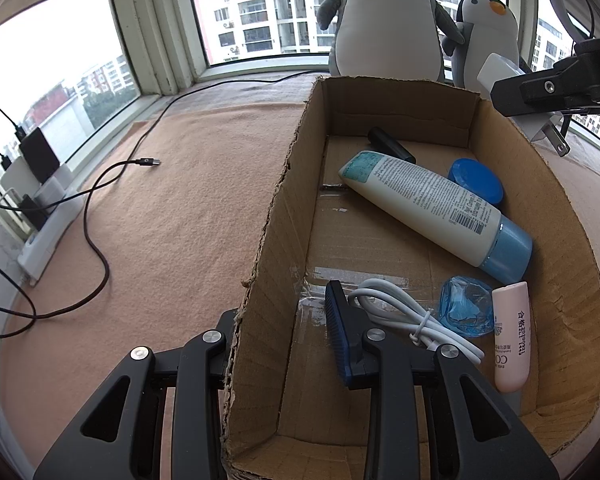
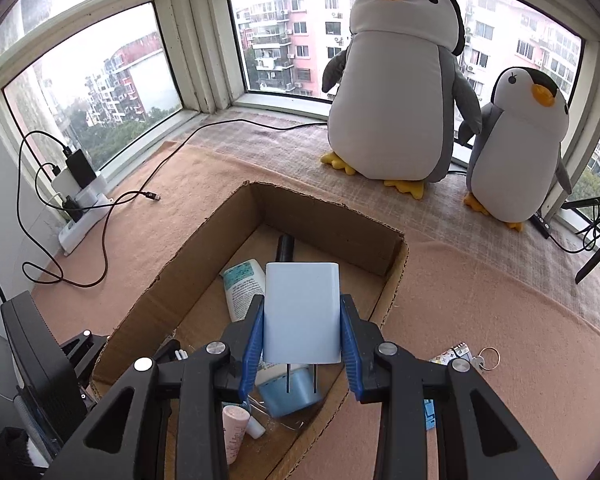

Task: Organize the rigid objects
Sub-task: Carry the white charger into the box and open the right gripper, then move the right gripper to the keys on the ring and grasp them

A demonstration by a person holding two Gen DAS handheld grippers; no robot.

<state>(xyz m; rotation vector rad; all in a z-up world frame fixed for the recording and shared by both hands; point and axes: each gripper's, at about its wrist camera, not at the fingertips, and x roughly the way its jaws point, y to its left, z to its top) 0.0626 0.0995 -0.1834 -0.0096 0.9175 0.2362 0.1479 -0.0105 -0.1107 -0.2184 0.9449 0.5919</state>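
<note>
A cardboard box [image 1: 280, 216] stands on the tan cloth and also shows in the right wrist view [image 2: 332, 216]. It holds a white tube with a blue cap [image 1: 432, 208], a blue jar lid [image 1: 476, 182], a black cylinder [image 1: 390, 145], a white cable [image 1: 408, 316], a clear blue piece [image 1: 466, 312] and a pink tube [image 1: 512, 338]. My left gripper [image 1: 288, 332] straddles the box's left wall, one finger inside and one outside. My right gripper [image 2: 302, 334] is shut on a white plug adapter [image 2: 302, 312] above the box; the adapter also shows in the left wrist view [image 1: 500, 70].
Two plush penguins [image 2: 396, 80] stand by the window behind the box. A black cable [image 1: 100, 200] and a power strip with chargers [image 2: 82, 208] lie to the left. Keys [image 2: 484, 358] and a small packet lie on the cloth right of the box.
</note>
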